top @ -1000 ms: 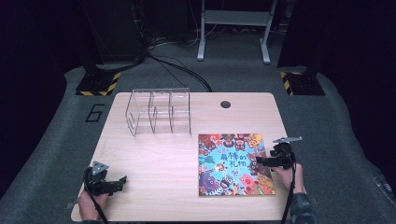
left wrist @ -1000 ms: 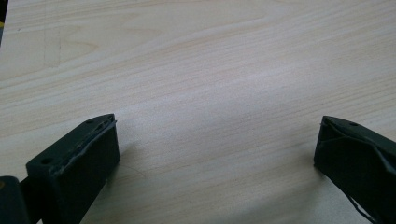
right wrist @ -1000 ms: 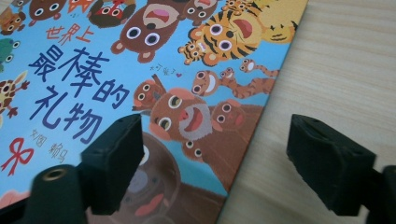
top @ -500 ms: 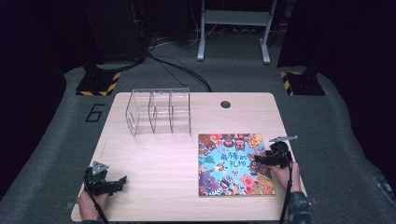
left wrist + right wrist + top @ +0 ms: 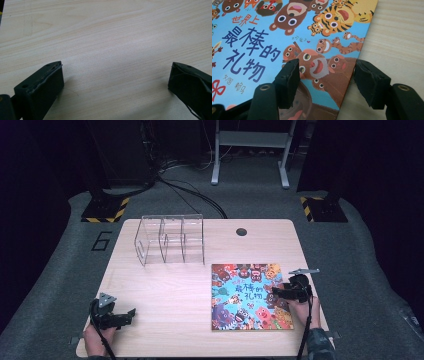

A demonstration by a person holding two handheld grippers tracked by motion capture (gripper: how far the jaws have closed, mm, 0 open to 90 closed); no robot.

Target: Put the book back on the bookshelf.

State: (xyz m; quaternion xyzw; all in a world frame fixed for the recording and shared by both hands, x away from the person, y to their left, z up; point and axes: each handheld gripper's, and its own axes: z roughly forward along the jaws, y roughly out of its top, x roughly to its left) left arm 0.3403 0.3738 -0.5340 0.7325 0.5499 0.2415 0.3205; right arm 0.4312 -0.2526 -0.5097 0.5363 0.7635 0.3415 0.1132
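Observation:
A colourful picture book (image 5: 248, 296) with cartoon animals lies flat on the right half of the wooden table (image 5: 175, 290). My right gripper (image 5: 276, 294) sits low at the book's right edge, open. In the right gripper view the right gripper (image 5: 327, 73) straddles that edge of the book (image 5: 262, 37): one jaw rests over the cover, the other over bare wood beside it. My left gripper (image 5: 126, 314) stands near the front left corner of the table. In the left gripper view the left gripper (image 5: 116, 75) is wide open over bare wood.
A clear acrylic organiser (image 5: 170, 239) with several compartments stands at the back left of the table. A round cable hole (image 5: 241, 231) sits near the far edge. Dark floor, cables and stand legs lie beyond the table.
My right gripper has crept a little to the left, onto the book's right edge. The left gripper, the book and the organiser have stayed put.

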